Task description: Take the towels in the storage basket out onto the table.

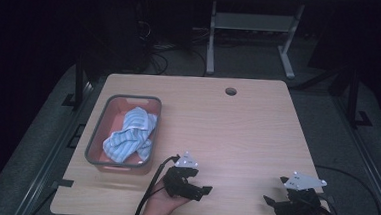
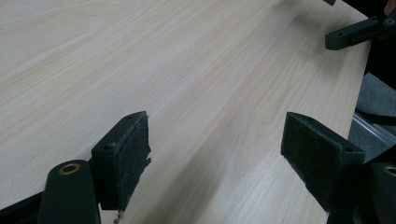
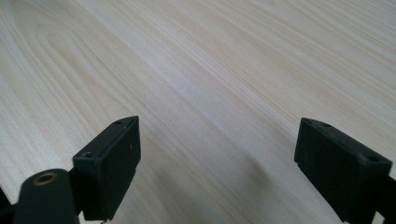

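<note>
We see a dim room with a grey floor and a pale metal frame standing beyond the far edge of a light wooden table [image 1: 237,125], whose grain runs bare under both tools in the gripper views. A small round hole [image 1: 230,91] sits near that far edge, well ahead of both grippers. Ahead and to the left of the left gripper [image 1: 193,185] stands a grey-rimmed bin [image 1: 94,136] holding a crumpled blue striped cloth [image 1: 129,134] (it lies wholly inside the walls). The left gripper hovers near the table's near edge with its jaws spread wide on nothing; the right gripper [image 1: 278,200], well apart beside the right corner, is likewise spread and empty, with open wood between them.
</note>
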The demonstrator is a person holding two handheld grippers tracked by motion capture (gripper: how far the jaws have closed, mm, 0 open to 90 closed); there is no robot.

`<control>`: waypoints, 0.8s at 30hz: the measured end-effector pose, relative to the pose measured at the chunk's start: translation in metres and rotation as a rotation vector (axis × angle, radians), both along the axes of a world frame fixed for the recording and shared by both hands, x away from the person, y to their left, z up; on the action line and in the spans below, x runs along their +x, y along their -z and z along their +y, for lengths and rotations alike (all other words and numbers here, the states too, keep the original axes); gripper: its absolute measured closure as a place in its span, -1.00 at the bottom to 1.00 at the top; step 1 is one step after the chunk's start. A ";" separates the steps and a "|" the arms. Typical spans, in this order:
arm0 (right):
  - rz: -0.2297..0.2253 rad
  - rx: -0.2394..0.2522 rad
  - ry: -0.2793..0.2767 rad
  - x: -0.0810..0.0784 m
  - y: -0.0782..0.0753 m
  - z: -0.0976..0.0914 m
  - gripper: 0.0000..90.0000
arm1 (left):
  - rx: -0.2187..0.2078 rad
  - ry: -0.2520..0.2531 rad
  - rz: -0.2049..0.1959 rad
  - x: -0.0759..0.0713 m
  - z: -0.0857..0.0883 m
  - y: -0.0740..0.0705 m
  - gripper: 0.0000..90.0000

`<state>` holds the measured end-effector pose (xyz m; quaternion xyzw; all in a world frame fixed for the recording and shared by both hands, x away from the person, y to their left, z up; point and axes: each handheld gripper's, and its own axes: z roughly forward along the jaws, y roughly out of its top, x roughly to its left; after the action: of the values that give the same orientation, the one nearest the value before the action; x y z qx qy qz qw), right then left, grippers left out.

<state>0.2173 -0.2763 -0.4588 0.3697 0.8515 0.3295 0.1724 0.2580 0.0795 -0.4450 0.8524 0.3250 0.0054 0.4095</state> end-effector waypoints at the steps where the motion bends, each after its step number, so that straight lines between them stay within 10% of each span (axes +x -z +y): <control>1: 0.000 -0.003 -0.001 0.000 0.000 0.000 -0.69 | 0.000 0.001 -0.003 0.001 0.000 -0.001 -0.48; 24: -0.003 -0.016 -0.008 -0.002 -0.001 0.009 -0.69 | -0.021 0.005 -0.031 0.011 0.007 -0.039 -0.49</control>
<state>0.2152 -0.2671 -0.4580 0.3643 0.8552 0.3242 0.1753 0.2690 0.0861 -0.4064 0.8487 0.3166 0.0141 0.4234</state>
